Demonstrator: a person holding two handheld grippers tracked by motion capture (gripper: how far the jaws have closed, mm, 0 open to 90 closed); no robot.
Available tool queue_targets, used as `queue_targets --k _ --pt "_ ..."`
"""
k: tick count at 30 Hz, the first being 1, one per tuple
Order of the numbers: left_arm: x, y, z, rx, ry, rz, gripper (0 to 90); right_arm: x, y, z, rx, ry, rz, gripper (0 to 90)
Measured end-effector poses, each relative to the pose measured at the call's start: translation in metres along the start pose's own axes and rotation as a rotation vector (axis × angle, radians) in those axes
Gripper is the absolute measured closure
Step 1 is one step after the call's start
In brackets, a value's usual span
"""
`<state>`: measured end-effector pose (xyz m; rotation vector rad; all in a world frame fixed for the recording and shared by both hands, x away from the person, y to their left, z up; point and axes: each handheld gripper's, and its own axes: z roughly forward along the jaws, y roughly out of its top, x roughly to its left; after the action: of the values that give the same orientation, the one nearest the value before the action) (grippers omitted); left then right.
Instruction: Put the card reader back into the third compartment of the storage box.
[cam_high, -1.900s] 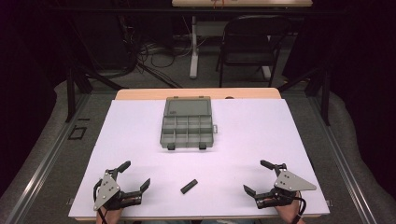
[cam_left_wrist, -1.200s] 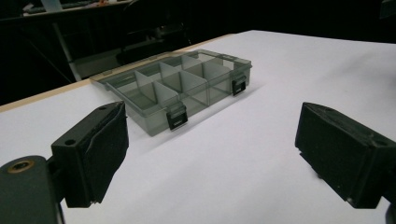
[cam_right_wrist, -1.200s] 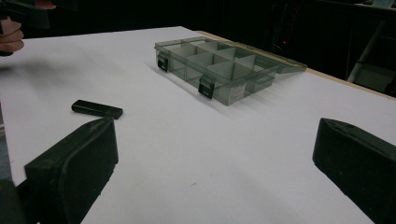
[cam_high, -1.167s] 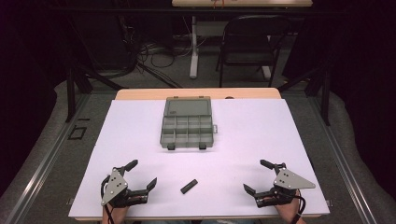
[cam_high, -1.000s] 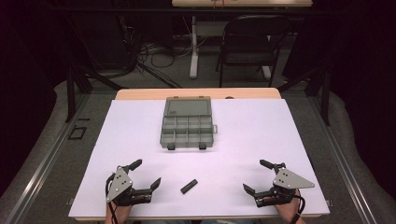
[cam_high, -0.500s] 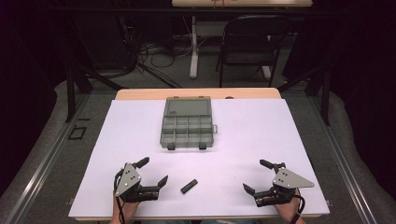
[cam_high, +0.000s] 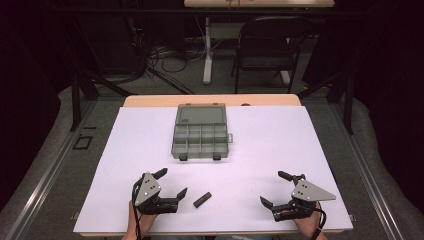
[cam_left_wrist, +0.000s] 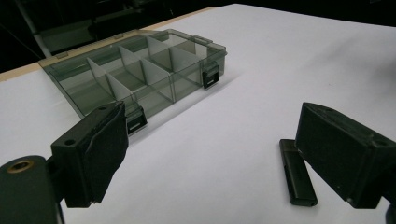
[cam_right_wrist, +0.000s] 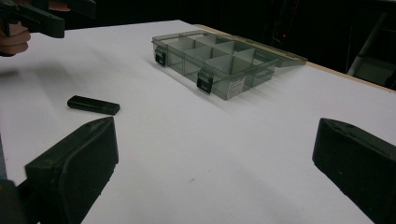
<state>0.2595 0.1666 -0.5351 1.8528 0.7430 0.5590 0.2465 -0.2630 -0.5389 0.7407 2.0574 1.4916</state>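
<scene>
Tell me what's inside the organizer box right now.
The compartments of the organizer box that show through its clear walls in both gripper views look empty, just dividers. Those farthest from the cameras are partly hidden by dividers. The small black bar lies outside it, beside the open left gripper.

table: white sheet covers your top, bare wood strip at far edge | compartment box: lies flat on the sheet, far-centre, lid open | small black bar: lies flat on the sheet near your edge, well apart from box
</scene>
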Motion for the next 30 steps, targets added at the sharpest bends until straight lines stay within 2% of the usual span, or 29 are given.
queue_targets --k 16,18,30 --pt "-0.008 0.0 0.009 0.039 -0.012 -0.001 9.7 0.0 -0.001 0.001 0.006 0.001 0.006 0.0" --pt "-0.008 0.0 0.01 0.055 -0.019 -0.003 9.8 0.0 -0.001 0.001 0.006 0.0 0.006 0.0" --pt "-0.013 -0.001 0.012 0.066 -0.026 -0.006 9.6 0.0 -0.001 0.001 0.009 -0.001 0.006 0.0"
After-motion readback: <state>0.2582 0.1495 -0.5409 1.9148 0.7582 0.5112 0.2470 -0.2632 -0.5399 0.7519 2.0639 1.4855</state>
